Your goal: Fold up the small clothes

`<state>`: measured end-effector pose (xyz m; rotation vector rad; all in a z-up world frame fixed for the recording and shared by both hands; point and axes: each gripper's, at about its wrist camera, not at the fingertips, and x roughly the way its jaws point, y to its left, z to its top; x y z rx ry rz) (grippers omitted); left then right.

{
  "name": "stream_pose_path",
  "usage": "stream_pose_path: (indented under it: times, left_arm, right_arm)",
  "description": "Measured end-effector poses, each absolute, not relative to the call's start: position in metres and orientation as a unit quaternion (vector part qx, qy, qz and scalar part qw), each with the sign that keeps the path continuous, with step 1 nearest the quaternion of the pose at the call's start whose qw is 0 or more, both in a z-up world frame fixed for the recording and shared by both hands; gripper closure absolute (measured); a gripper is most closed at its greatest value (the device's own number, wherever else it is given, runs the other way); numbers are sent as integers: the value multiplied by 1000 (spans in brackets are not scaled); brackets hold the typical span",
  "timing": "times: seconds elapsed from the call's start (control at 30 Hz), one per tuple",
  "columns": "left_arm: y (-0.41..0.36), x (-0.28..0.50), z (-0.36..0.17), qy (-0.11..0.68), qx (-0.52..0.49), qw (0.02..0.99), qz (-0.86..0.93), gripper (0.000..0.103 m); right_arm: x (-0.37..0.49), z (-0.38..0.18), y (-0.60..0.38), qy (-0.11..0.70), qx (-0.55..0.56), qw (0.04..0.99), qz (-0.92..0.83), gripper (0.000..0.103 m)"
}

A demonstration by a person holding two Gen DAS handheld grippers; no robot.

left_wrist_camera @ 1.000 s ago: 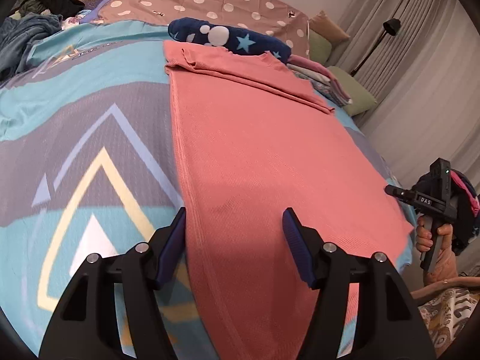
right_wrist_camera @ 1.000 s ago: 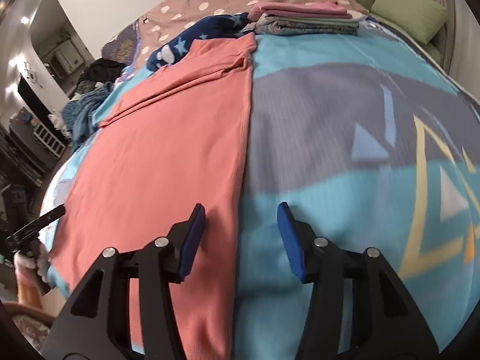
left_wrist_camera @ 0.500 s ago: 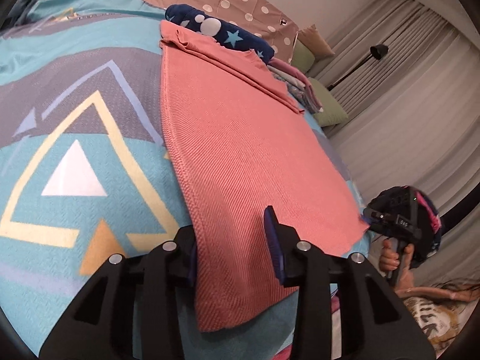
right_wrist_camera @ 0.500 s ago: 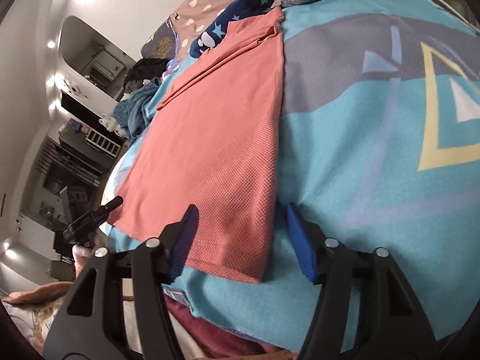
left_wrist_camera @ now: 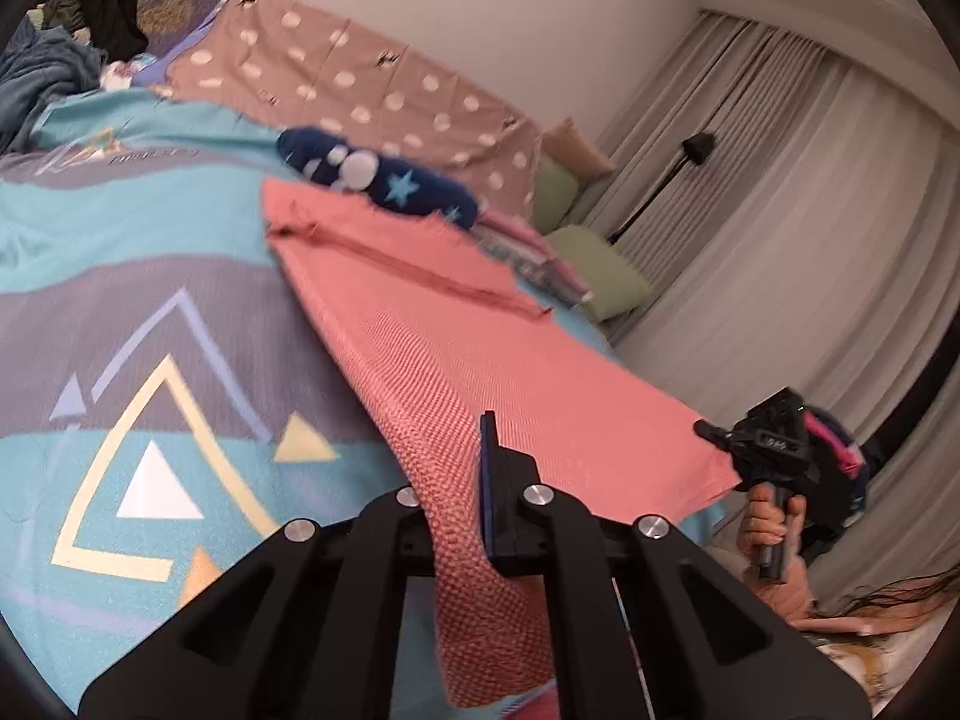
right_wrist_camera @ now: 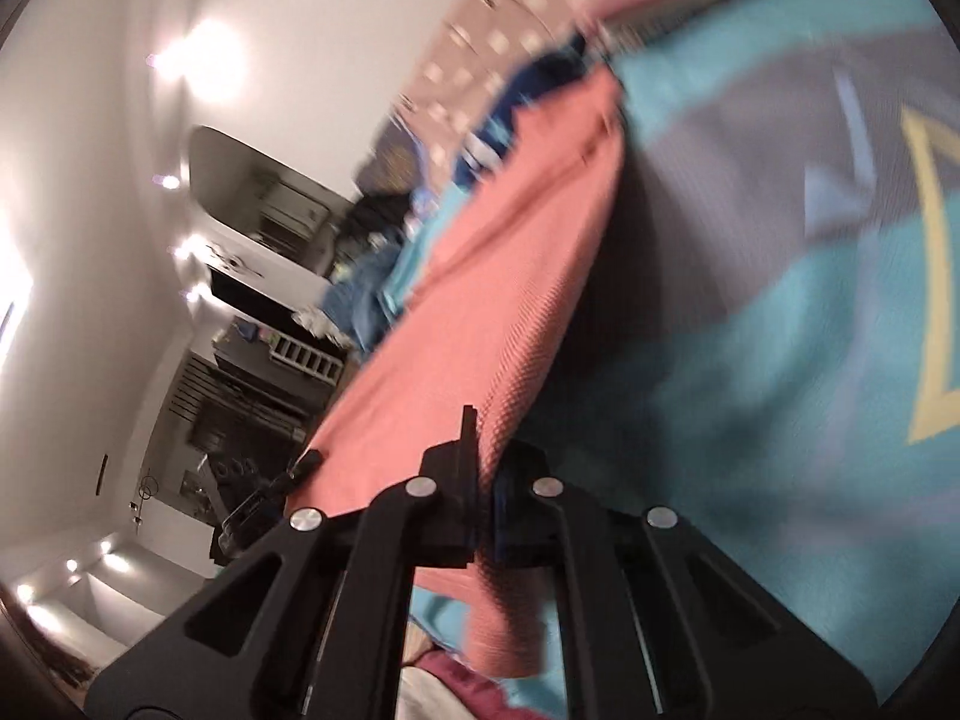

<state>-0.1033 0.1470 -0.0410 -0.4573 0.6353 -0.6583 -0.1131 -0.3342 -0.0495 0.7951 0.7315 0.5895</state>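
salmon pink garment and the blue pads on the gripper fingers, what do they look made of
Salmon pink garment: soft matte knit, probably cotton; a waffle-like weave shows and it drapes limply. Blue pads: apparently rubber or foam, flat and matte, on rigid black, plastic-looking fingers; uncertain.

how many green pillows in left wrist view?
2. One green pillow sits at the head of the bed beside the polka-dot cover; the other green pillow lies nearer, by the curtain. Others may be hidden.

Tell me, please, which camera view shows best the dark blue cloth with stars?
The left wrist view. There the dark blue cloth with stars lies in plain sight just behind the far end of the pink garment, its white dots and pale stars readable. The right wrist view gives only a blurred blue strip past the garment's far end.
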Motion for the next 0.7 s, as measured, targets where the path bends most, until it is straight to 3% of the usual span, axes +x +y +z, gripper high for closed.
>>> stream_pose_path:
  times: [0.23,0.7]
  left_arm:
    - [138,-160,20,224,-196,883,-364,100]
    - [132,-168,51,174,-148,916,-329,99]
  right_arm:
    - [-172,26,-338,246,317,867,295,99]
    - [-187,54,-339,157,262,913,269,97]
